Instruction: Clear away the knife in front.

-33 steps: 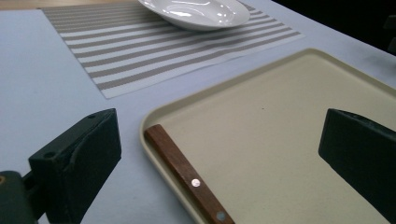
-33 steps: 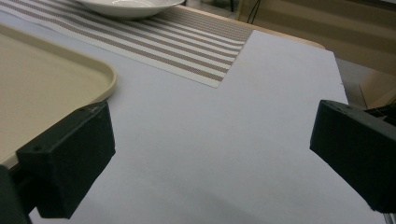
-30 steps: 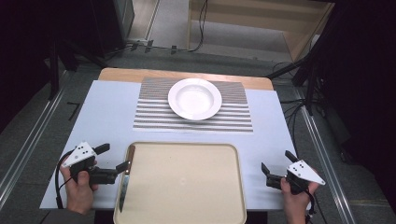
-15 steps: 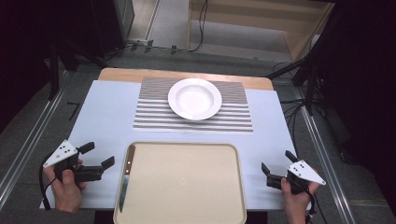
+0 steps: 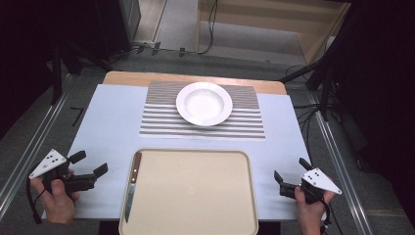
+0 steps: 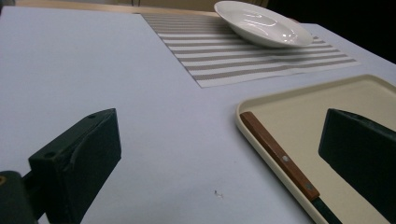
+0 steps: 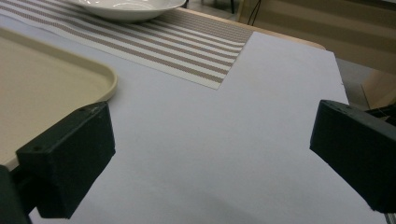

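A: Any writing or labels?
B: None readable. Knife [image 5: 132, 185] lies along the left edge of the tray [image 5: 195, 225], wood handle pointing away.
A: Grippers?
B: Left gripper [image 5: 92, 165] jaws apart, empty, just left of the tray. Right gripper [image 5: 289, 171] jaws apart, empty, right of it.

Bare tabletop [image 5: 112, 122] lay open to the left and right of the tray [image 5: 195, 196], which filled the near middle with a knife [image 5: 131, 188] along its left edge. Farther off, the plate [image 5: 204, 103] blocked the striped mat's [image 5: 161, 125] centre.
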The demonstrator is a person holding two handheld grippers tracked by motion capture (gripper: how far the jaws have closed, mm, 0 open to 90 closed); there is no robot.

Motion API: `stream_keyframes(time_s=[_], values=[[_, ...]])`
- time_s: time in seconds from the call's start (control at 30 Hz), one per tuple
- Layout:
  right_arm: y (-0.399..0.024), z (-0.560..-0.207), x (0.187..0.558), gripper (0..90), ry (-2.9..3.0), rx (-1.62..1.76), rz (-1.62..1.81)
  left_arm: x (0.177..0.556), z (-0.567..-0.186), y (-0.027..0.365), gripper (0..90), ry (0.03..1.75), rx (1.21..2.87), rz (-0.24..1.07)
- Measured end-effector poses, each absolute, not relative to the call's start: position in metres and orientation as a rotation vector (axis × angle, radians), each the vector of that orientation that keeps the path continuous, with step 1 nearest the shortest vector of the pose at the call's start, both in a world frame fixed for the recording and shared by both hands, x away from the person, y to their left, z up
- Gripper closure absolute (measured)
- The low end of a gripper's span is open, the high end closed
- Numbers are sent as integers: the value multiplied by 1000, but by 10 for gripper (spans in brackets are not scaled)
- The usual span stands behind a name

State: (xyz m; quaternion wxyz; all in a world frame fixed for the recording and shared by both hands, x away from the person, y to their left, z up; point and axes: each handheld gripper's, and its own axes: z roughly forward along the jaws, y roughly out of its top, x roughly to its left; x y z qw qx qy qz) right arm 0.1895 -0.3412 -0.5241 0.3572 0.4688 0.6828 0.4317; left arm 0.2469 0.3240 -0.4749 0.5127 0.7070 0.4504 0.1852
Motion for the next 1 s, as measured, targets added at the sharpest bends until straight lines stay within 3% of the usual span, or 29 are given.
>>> stream_keyframes(time_s=[0.4, 1.0], values=[[-342, -524, 189, 0, 1759, 1215, 1130, 244, -479, 338, 0, 1094, 1669, 466], [-343, -524, 189, 0, 1757, 1219, 1129, 247, -488, 328, 0, 1088, 1693, 435]])
